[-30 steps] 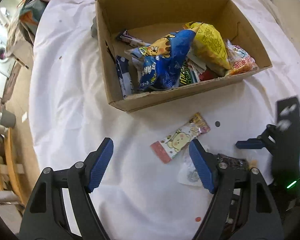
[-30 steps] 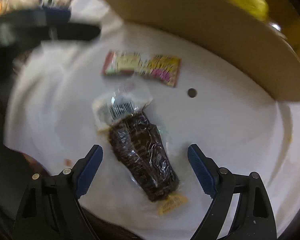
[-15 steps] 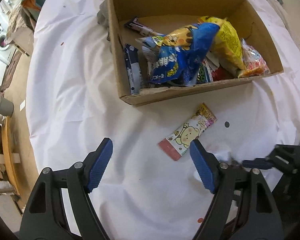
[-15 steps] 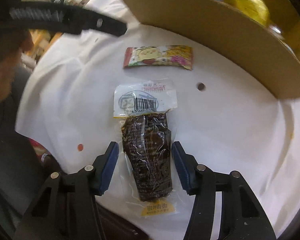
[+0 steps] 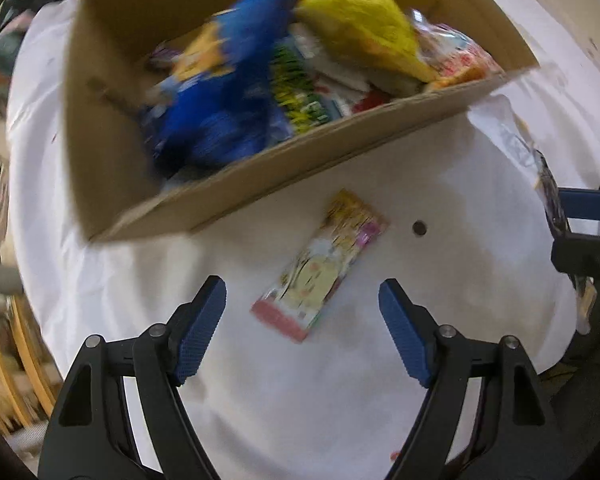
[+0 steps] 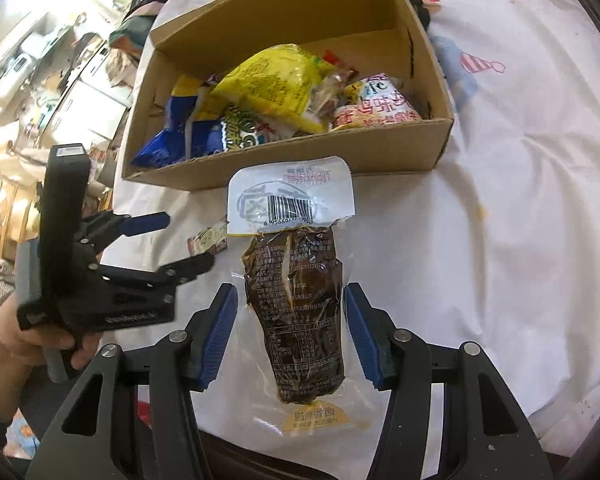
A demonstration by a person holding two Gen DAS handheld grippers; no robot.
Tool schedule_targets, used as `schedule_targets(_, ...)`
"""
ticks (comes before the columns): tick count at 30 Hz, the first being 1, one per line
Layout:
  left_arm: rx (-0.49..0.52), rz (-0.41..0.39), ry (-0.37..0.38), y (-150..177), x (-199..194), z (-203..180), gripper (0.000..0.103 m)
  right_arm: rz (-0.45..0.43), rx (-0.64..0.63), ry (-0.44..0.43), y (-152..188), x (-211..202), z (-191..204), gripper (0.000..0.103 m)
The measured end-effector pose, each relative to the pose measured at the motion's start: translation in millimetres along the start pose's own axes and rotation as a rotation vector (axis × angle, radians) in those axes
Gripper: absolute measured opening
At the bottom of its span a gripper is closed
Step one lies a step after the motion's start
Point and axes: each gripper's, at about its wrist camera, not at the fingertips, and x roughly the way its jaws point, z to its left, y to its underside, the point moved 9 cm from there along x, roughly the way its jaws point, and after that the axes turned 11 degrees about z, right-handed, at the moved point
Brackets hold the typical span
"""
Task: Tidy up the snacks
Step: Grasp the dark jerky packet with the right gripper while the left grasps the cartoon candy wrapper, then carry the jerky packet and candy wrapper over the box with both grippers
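Note:
In the right wrist view my right gripper is shut on a dark brown vacuum pouch with a white barcode top, held up off the cloth in front of the cardboard box. In the left wrist view my left gripper stands open, pointing down over a pink and yellow snack packet that lies flat on the white cloth. Nothing touches its blue pads. The same open gripper, held by a hand, shows at the left of the right wrist view. The box holds blue, yellow and other snack bags.
A white cloth covers the round table, whose edge curves close below both grippers. A small dark spot marks the cloth beside the packet. Cluttered furniture and shelves stand beyond the table at the left.
My right gripper closed on the brown pouch and lifted it toward the box. My left gripper dropped lower over the pink and yellow packet, still open.

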Motion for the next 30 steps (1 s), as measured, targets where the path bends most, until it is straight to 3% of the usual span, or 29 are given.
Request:
schedule_targets(1,0.015,-0.001,-0.001,-4,3,-3,0.075,0.001,0.003,0.000,1,-1,-2,0.057)
schedule_targets(4,0.028,0.018,0.018,-13,15,-9,0.057,0.007,0.001,0.012,3,2,-1,0.057)
schedule_targets(8,-0.006,0.035,0.066,-20,26,-9,0.023,0.013,-0.007,0.025,10,12,4,0.057)
schedule_targets(14,-0.039,-0.014,0.061,-18,6,-12,0.022,0.029,-0.017,0.025,5,17,7,0.057)
schedule_targets(24,-0.199,-0.002,0.088,19,-4,8,0.022,0.055,-0.071,0.004,7,17,21,0.057)
schedule_targets(30,-0.260,-0.025,0.031,35,-16,25,0.022,0.069,-0.160,-0.046,15,17,50,0.057)
